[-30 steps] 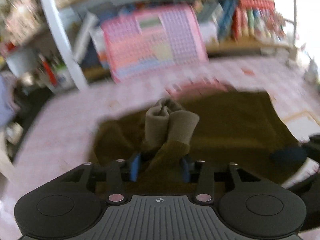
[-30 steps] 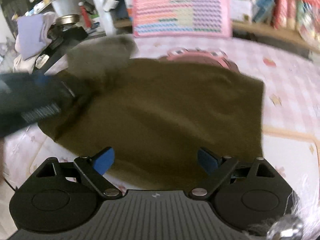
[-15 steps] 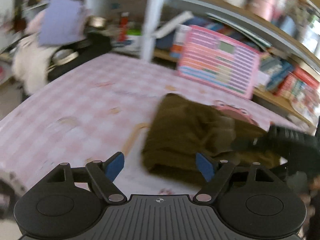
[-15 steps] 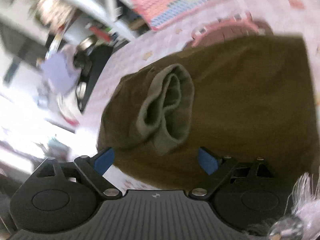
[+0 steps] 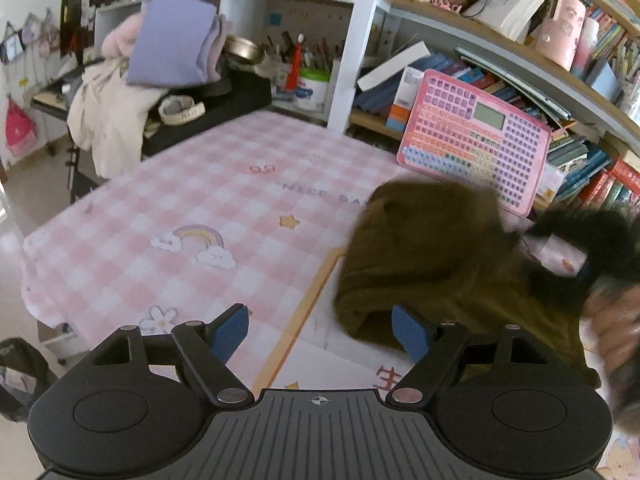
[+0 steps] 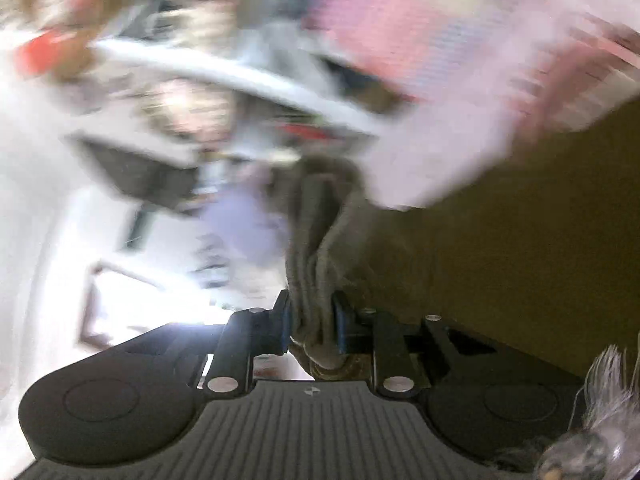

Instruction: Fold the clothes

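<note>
The left gripper [image 5: 320, 330] hangs empty over the pink-checked worktop [image 5: 180, 208], its jaws spread wide; the blue right-hand pad sits just beside the near edge of the brown garment [image 5: 432, 264] without gripping it. One second earlier these jaws were clenched on the garment's ribbed grey-brown cuff; half a second earlier they were already released and clear of the fabric. The garment lies bunched on the worktop to the right of the left gripper, in front of the pink keyboard toy [image 5: 476, 140] that leans against the bookshelf [image 5: 500, 60]. Further right, a dark blurred mass crosses above the garment; what it is cannot be told. In the right wrist view, the right gripper [image 6: 312, 326] now has its jaws clenched on the ribbed cuff [image 6: 316, 248], which stands up between the pads, with the brown garment body [image 6: 520, 240] spreading to the right. Half a second earlier these jaws stood open above the cuff. The right view is heavily smeared, which suggests fast motion. Judgement: the cuff has passed from left grip to right grip, so the sleeve is likely being carried across the body as a fold. How far the folding has progressed cannot be settled, since the garment's full outline is not visible.
</note>
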